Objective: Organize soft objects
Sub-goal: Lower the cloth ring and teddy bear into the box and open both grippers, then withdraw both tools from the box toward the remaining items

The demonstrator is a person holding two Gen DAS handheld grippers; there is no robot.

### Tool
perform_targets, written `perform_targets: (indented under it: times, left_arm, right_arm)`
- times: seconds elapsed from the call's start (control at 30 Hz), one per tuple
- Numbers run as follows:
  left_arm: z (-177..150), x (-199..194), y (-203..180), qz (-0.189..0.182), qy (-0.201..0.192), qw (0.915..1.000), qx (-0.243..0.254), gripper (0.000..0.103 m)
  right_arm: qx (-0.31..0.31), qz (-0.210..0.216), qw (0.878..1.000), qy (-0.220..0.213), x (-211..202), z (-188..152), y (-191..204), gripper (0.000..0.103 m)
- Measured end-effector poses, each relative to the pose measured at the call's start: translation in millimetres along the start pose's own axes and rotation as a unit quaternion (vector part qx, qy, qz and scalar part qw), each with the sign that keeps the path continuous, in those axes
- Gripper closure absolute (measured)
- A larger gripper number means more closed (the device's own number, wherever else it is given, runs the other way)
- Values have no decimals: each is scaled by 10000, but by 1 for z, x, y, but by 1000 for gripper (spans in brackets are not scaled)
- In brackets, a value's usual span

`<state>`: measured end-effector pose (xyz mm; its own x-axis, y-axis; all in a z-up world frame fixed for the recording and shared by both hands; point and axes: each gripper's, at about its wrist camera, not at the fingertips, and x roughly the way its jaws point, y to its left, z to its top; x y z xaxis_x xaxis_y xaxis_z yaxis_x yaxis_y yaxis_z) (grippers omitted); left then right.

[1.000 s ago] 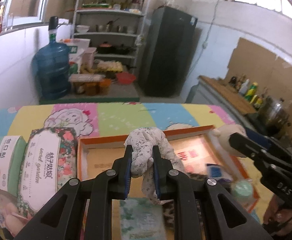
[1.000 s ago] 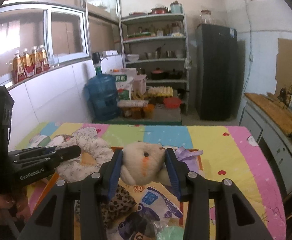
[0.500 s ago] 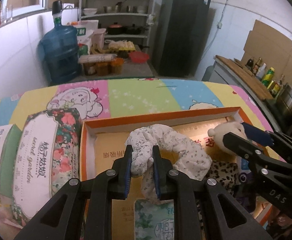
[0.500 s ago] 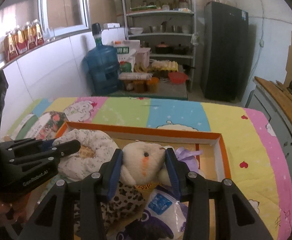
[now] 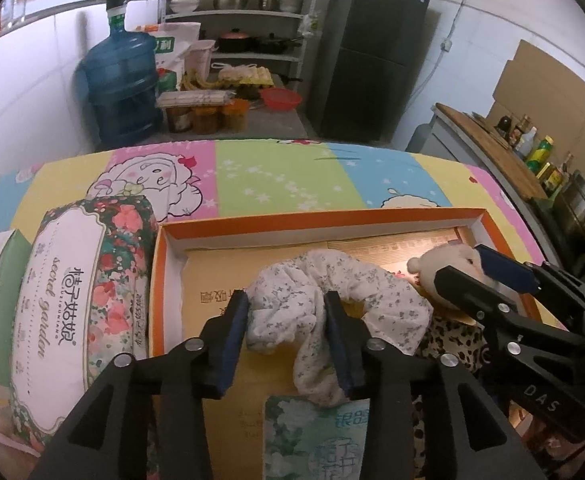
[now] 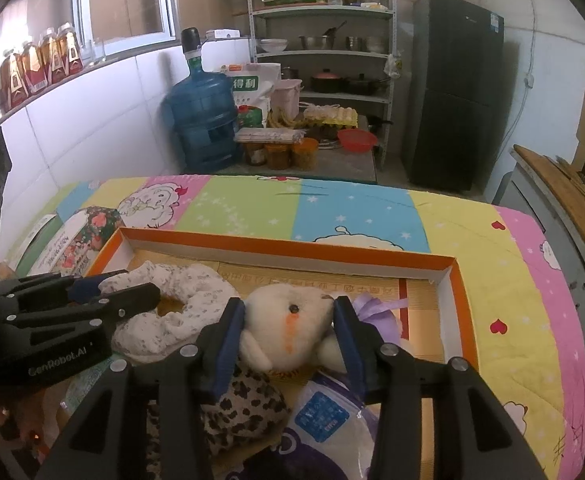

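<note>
A white floral neck pillow (image 5: 344, 284) lies in the orange cardboard box (image 5: 320, 218). My left gripper (image 5: 286, 312) is open, its jaws on either side of the pillow's end. The pillow also shows in the right wrist view (image 6: 180, 304). My right gripper (image 6: 290, 322) is shut on a cream plush toy (image 6: 288, 320) held low inside the box (image 6: 292, 250). The toy shows in the left wrist view (image 5: 444, 262). A leopard-print soft item (image 6: 236, 404) and a purple-white soft pack (image 6: 332, 424) lie under the grippers.
Floral tissue packs (image 5: 72, 304) lie left of the box on the colourful cloth (image 5: 276, 176). A green floral pack (image 5: 316, 436) lies in the box's near part. A purple ribbon item (image 6: 376, 312) sits right of the toy. A water jug (image 5: 122, 84), shelves and a fridge (image 5: 372, 48) stand behind.
Both grippers moved down into the box. My left gripper opened and let go of the floral pillow, which now rests on the box floor. The right one still holds the toy.
</note>
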<state>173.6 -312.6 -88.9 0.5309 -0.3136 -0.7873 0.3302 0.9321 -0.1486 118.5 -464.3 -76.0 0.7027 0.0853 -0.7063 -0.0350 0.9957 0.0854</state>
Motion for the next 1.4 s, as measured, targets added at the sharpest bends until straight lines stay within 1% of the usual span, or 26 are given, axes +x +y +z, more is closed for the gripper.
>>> perform_targets:
  times: [0.13,0.17,0.2,0.23,0.27,0.37,0.5,0.63,0.93,1.17,1.4]
  left_arm:
    - [0,-3,-1,-4,-51,10000,10,51]
    - [0,-6,-2,20,-74,10000,21,45]
    - [-1,-8,-1,41,-105,9999,37,42]
    - [-1,-11,-1,83,-168,9998,59,37]
    - [-1,-13,1,107,-201,9997,49,35]
    - [-2,-19,9,79,-241,9996,-104,35]
    - [-5,-27,14,40,-291,9994,-167,35]
    - [-7,-35,12,-9,-354,9993,-105,35]
    - [-15,-57,7,-116,-542,9984,77,35]
    - [-21,-84,7,3,-868,9959,266,35]
    - [-28,-103,15,73,-981,9947,285,35]
  right_arm:
    - [55,41,10000,32,1,1,-2,56]
    - [73,44,10000,33,1,1,-2,54]
    - [82,48,9999,35,1,1,-2,53]
    - [94,54,9999,30,1,1,-2,48]
    - [106,65,9999,19,1,1,-2,46]
    - [207,121,9997,8,-1,-1,-5,46]
    - [292,149,9994,-55,-8,-2,-8,46]
    - [284,124,9994,-178,-19,-2,-7,46]
    - [257,54,9993,-249,-35,-4,3,46]
    - [300,47,9990,-342,-50,-10,9,46]
    - [313,47,9985,-440,-63,-14,19,46]
